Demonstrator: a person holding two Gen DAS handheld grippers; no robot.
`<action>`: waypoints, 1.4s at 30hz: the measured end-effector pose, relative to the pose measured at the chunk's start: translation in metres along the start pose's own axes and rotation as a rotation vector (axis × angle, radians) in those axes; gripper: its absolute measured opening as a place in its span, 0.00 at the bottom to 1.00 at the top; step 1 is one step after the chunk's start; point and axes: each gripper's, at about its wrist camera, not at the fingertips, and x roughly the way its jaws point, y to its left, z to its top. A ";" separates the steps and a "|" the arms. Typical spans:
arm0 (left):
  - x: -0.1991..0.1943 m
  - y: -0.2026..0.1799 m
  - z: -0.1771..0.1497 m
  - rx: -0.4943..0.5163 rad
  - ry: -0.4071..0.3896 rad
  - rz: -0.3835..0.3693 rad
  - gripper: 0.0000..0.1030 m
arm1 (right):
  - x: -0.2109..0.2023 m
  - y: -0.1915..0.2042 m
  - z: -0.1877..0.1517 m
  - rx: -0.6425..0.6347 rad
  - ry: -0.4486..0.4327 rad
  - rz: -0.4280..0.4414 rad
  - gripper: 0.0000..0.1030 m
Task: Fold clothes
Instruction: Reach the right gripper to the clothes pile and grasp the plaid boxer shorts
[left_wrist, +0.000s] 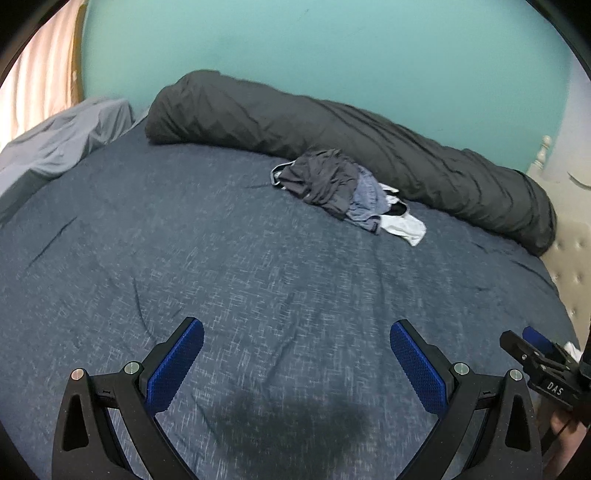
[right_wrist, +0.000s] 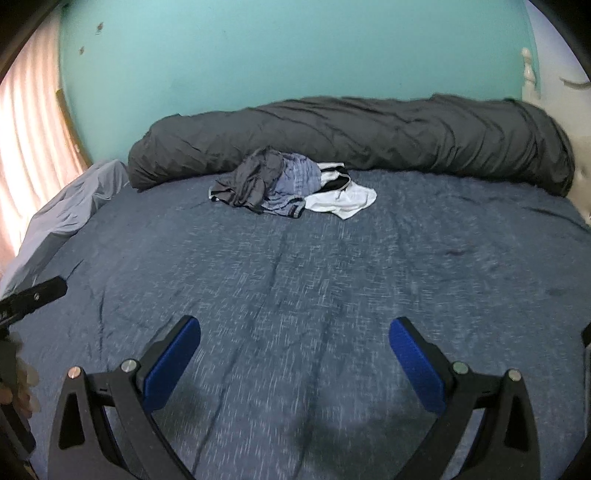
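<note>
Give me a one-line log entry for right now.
left gripper: open, empty | right gripper: open, empty | clothes pile: unfolded, beside rolled duvet

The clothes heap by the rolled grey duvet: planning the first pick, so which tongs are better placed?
Right, narrowly. The heap of dark grey, blue and white garments sits nearer centre ahead of the right tongs; for the left tongs it lies off rightward. Both are open, empty.

Grey, blue, white clothes (right_wrist: 291, 188); flecked navy bedsheet (right_wrist: 295, 277).
</note>
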 end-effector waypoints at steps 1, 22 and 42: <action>0.005 0.002 0.003 -0.006 0.007 0.005 1.00 | 0.008 -0.001 0.004 0.012 0.012 0.001 1.00; 0.128 0.052 0.066 -0.089 0.144 0.047 1.00 | 0.212 -0.004 0.109 0.035 0.143 -0.037 0.99; 0.174 0.072 0.049 -0.098 0.188 0.023 1.00 | 0.345 0.004 0.145 0.017 0.228 -0.004 0.39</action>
